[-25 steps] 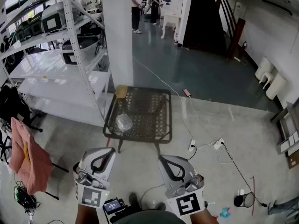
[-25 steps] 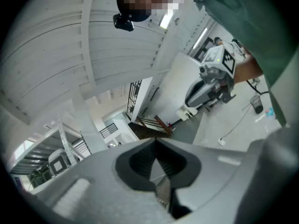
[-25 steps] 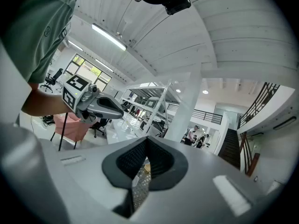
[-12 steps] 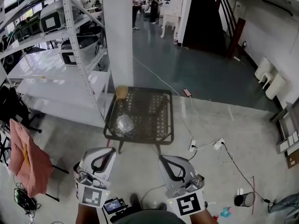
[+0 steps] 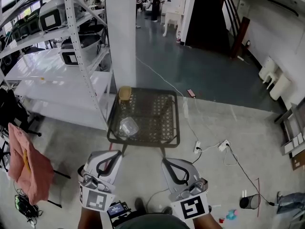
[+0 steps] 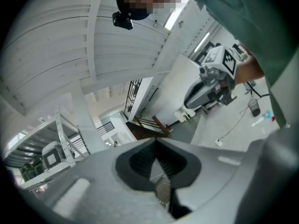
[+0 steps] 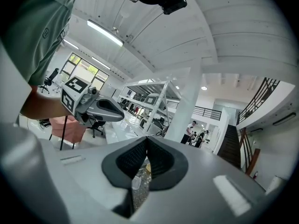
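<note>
**A:** What sits closest in?

**B:** The two grippers, both on the near side of the mesh table [image 5: 167, 124] and well apart from it. The left gripper [image 5: 112, 156] hangs off the table's near left corner. The right gripper [image 5: 167, 163] hangs off its near edge, a little right of the middle.

**A:** How do the jaws stand?

**B:** Pressed together on both, tip against tip, in each gripper's own view. Nothing sits between them.

**A:** Anything level with them?

**B:** A pink cloth [image 5: 25, 160] draped over a stand, well to the left of the table's near side. A power strip [image 5: 222, 145] with white cables lies on the floor to the table's right.

**A:** And on the table itself?

**B:** A clear plastic container [image 5: 127, 126] lies on the mesh in the near left part, the thing nearest the left gripper. A small tan cup [image 5: 125, 93] stands at the far left corner.

**A:** Beyond it?

**B:** A phone [image 5: 191, 93] lies on the floor just past the far right corner. A white pillar [image 5: 121, 32] rises behind the far left corner, and metal shelving [image 5: 71, 37] stands left of that. Far beyond the table, people [image 5: 156, 1] stand on the dark floor.
</note>
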`<act>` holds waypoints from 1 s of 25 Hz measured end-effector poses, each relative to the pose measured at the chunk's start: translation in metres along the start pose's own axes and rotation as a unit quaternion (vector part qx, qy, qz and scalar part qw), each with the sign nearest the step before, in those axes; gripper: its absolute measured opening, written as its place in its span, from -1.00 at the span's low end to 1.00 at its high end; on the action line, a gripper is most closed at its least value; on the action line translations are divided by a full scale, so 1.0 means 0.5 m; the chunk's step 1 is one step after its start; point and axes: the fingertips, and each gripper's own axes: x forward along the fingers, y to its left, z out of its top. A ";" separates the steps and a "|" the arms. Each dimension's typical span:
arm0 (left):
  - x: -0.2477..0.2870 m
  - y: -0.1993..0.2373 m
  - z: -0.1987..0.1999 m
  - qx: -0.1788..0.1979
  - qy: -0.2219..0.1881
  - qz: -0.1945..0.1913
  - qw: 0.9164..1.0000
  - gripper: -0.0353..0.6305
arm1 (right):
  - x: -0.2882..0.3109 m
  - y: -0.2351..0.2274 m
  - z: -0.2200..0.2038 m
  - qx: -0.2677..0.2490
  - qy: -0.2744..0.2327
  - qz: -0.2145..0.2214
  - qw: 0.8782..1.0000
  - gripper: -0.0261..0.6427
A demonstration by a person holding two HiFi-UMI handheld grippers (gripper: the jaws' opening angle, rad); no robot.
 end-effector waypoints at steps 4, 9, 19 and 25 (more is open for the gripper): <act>-0.014 0.018 -0.026 -0.010 -0.013 -0.002 1.000 -0.88 | 0.031 0.016 0.009 0.002 0.004 -0.009 1.000 -0.90; -0.016 0.042 -0.055 -0.009 -0.025 -0.006 1.000 -0.88 | 0.064 0.032 0.014 0.001 0.012 -0.016 1.000 -0.90; 0.041 0.046 -0.099 -0.029 -0.009 -0.018 0.999 -0.88 | 0.119 -0.009 -0.014 0.007 0.020 -0.002 1.000 -0.90; 0.111 0.035 -0.070 -0.020 0.008 0.001 1.000 -0.88 | 0.118 -0.088 -0.034 0.015 -0.015 0.018 1.000 -0.90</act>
